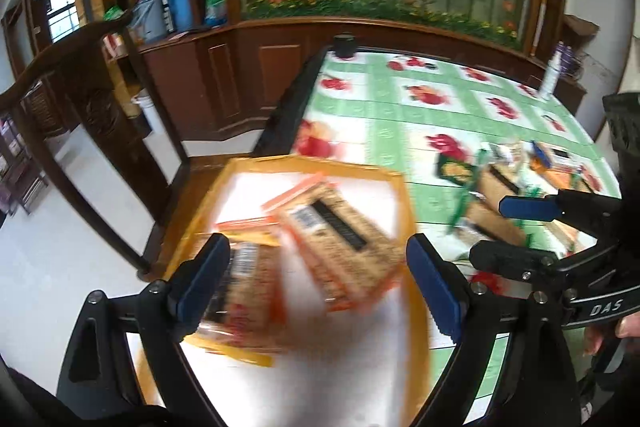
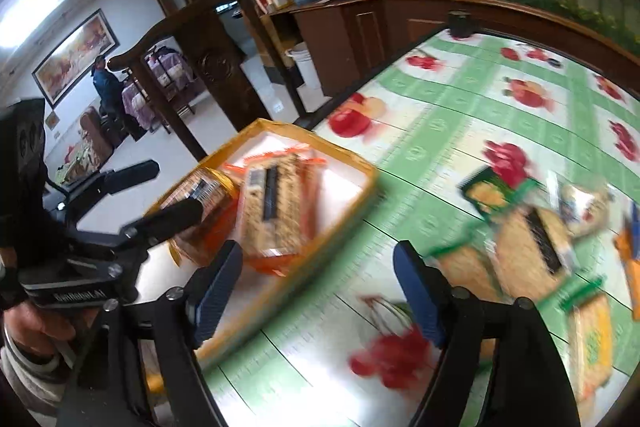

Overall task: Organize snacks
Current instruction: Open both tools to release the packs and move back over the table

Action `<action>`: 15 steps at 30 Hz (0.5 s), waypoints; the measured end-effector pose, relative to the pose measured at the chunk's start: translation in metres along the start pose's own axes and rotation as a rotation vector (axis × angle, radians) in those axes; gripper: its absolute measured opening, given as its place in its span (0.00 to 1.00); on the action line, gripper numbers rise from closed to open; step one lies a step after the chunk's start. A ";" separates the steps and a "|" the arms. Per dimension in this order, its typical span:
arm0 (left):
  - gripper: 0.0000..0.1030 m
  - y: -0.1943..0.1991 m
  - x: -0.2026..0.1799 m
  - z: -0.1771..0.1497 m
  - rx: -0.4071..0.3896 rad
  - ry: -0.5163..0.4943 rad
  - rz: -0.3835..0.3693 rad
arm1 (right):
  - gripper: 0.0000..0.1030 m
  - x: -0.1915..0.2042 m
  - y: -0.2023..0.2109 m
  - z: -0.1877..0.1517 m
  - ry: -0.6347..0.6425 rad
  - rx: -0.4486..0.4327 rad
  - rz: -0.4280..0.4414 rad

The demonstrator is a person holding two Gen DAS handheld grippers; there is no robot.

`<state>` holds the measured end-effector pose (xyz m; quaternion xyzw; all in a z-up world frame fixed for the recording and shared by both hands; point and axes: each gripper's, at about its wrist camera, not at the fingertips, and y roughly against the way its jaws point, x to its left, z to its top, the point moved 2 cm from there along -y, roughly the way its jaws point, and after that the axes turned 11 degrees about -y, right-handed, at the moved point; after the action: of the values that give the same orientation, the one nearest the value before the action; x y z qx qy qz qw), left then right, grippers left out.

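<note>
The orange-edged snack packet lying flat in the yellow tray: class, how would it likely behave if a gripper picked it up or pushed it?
The orange-edged snack packet looks flat and thin, so it would probably slide, not roll, across the yellow tray. Its glossy wrapper suggests the fingers might slip. The biscuit-like filling seems brittle; a hard squeeze could crack it.

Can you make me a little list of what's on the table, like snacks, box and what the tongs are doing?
box: yellow-rimmed tray at the table's near corner
in the box: two orange snack packs
still loose: pile of green and orange snack packs on the fruit-print tablecloth
left tongs: open, empty, over the tray
right tongs: open, empty, over the tray's edge and the cloth
picture: blurry, pack labels unreadable
</note>
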<state>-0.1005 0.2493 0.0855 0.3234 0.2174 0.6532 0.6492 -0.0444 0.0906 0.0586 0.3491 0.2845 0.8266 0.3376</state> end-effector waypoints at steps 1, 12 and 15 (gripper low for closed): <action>0.87 0.000 -0.006 0.002 -0.002 -0.005 -0.011 | 0.77 -0.009 0.005 -0.004 -0.008 -0.003 -0.013; 0.88 -0.013 -0.082 0.017 0.018 -0.052 -0.130 | 0.77 -0.089 0.053 -0.038 -0.120 -0.011 -0.129; 0.88 -0.020 -0.102 0.018 0.044 -0.050 -0.170 | 0.77 -0.109 0.064 -0.046 -0.160 -0.014 -0.150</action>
<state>-0.0791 0.1472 0.0691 0.3343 0.2417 0.5826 0.7003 -0.0454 -0.0416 0.0346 0.3896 0.2762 0.7704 0.4224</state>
